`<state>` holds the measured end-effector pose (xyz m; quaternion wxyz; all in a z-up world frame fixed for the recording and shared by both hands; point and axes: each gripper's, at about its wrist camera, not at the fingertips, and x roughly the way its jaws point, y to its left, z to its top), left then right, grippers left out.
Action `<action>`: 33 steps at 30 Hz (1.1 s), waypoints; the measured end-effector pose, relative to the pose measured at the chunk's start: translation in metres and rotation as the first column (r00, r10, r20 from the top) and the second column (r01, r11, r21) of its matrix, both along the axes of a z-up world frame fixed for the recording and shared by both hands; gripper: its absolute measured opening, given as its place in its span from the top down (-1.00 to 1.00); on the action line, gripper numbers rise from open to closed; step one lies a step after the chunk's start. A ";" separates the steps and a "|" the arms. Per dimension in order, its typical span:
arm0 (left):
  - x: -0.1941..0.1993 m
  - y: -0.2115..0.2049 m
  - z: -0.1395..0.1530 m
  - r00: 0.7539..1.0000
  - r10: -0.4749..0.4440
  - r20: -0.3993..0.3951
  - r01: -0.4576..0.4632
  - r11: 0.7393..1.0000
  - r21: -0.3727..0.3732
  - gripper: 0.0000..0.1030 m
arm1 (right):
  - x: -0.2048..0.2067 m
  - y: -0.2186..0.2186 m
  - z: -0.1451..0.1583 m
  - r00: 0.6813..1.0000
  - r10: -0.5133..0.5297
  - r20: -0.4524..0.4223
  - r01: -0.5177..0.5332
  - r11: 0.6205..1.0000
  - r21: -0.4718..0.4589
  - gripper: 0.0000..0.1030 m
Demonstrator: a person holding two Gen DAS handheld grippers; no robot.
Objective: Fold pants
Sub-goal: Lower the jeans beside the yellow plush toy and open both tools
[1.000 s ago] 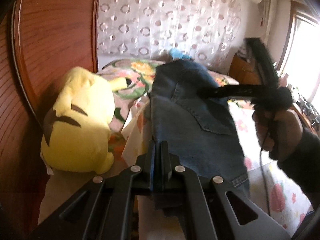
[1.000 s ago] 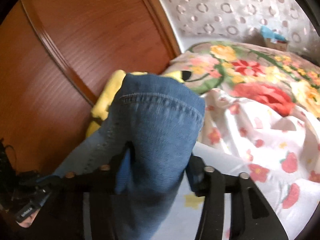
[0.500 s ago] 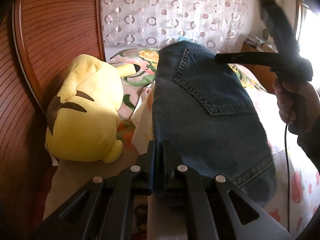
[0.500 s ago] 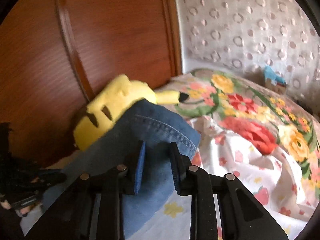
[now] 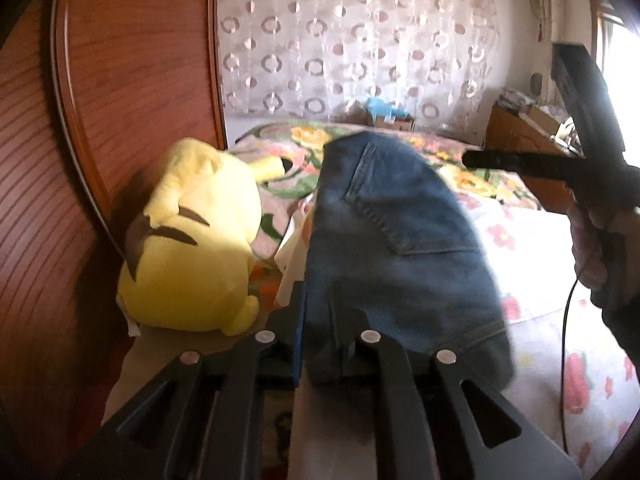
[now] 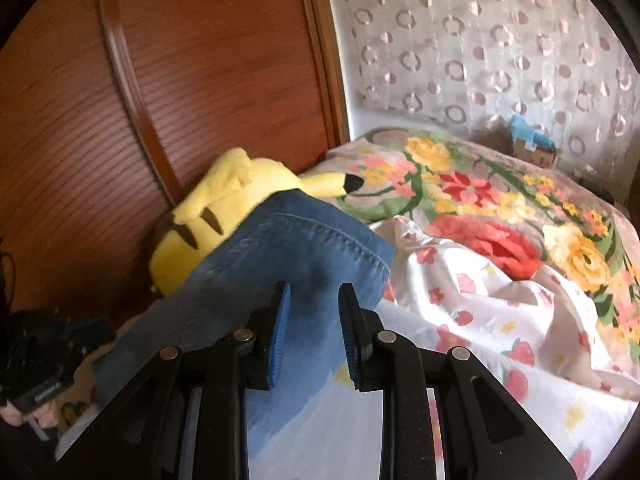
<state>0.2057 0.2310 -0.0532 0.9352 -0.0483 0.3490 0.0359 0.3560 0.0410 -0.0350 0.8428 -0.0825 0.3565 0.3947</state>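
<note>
The blue denim pants (image 5: 396, 236) lie folded on the bed, back pocket up. They also show in the right wrist view (image 6: 288, 256), partly over the yellow plush. My left gripper (image 5: 318, 312) has its jaws slightly apart with the pants' near edge between them. My right gripper (image 6: 312, 308) is open, its blue-padded fingers (image 6: 278, 320) apart over the denim. The right gripper's body and the hand on it show at the right of the left wrist view (image 5: 592, 168).
A yellow plush toy (image 5: 192, 240) lies left of the pants against the wooden headboard (image 5: 100, 120). A floral quilt (image 6: 500, 208) and a white flowered sheet (image 6: 480, 312) cover the bed. A patterned curtain (image 5: 360, 40) hangs behind. A wooden cabinet (image 5: 524, 140) stands far right.
Both grippers have opened and let go of the denim. The pants have come down from hanging onto the bed. The right gripper has drawn back to the right.
</note>
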 end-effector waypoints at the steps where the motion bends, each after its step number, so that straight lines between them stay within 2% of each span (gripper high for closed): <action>1: -0.006 -0.004 0.008 1.000 -0.005 0.016 0.005 1.000 -0.001 0.76 | -0.008 -0.005 0.005 1.000 -0.002 0.008 0.002 1.000 0.007 0.54; 9: -0.043 -0.040 0.050 0.994 -0.045 0.095 0.042 0.999 0.030 0.60 | -0.072 -0.059 0.042 0.997 -0.040 0.073 0.038 0.999 0.034 0.53; 21: -0.088 -0.101 0.093 0.977 -0.114 0.178 0.100 0.991 0.085 0.34 | -0.144 -0.134 0.078 0.983 -0.108 0.151 0.096 0.992 0.085 0.35; 29: -0.112 -0.139 0.111 0.969 -0.132 0.210 0.112 0.988 0.108 0.27 | -0.185 -0.182 0.089 0.968 -0.164 0.188 0.143 0.983 0.118 0.03; 33: -0.122 -0.157 0.116 0.965 -0.141 0.220 0.121 0.988 0.100 0.26 | -0.207 -0.207 0.096 0.957 -0.202 0.208 0.177 0.975 0.133 -0.19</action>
